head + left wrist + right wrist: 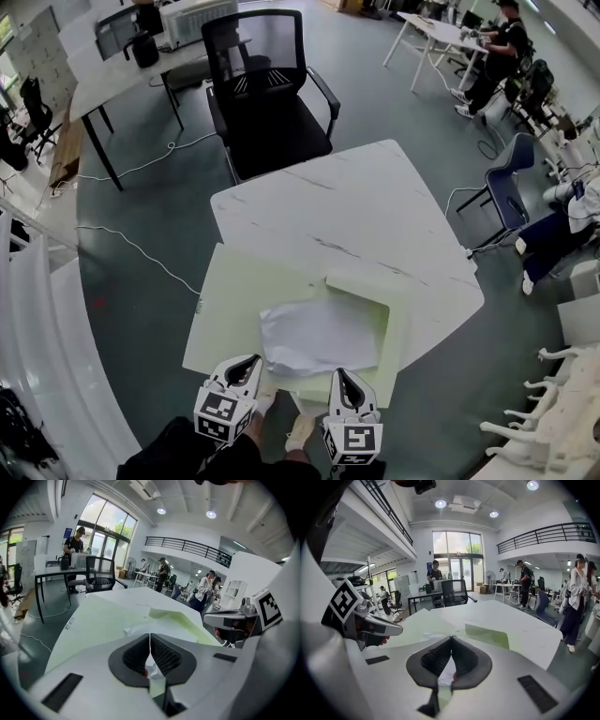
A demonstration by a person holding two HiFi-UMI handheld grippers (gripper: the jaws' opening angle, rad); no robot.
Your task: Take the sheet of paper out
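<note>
- We see a white, faintly veined table (375, 206) filling the middle of the head view, with a grey floor around it.
- A black mesh office chair (267, 94) stands at the table's far side, just beyond its edge.
- A pale green folder (225, 309) lies open on the near part of the table, and its left leaf overhangs the table's left edge.
- The folder's raised flap (370, 291) sits on the right half.
- The sheet of paper (319, 337), white and creased, lies on the folder just below and left of that flap. We cannot tell whether its edge is tucked under the flap.
- The left gripper (251, 361) points at the sheet's near left corner. Its jaws are pressed together with nothing between them.
- The right gripper (339, 373) points at the sheet's near right edge. Its jaw tips also meet, and nothing is pinched between them.
- We cannot tell whether either tip touches the paper.
</note>
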